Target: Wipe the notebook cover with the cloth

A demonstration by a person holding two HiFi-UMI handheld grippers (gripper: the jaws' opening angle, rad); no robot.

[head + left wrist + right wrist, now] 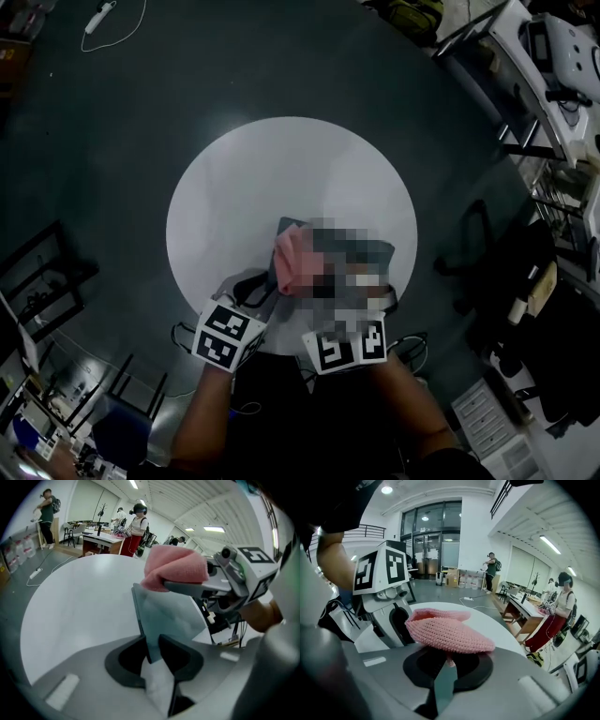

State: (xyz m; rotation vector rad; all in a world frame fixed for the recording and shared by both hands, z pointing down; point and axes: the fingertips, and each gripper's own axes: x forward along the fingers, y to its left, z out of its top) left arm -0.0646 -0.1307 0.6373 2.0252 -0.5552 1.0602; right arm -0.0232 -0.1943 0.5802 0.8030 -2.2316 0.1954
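Round white table [234, 187], set on a dark grey floor [112, 141]. Lying directly on the top: a teal notebook [382, 253], flat, in the near right part (closer to the near rim than to the middle), one corner turned far-left. On the floor, far left: white power strip [99, 17] with trailing cable.

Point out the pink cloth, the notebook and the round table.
pink cloth [450, 637], right gripper view, its knitted top.
notebook [168, 618], left gripper view, its teal cover.
round table [281, 169], head view, bare top.
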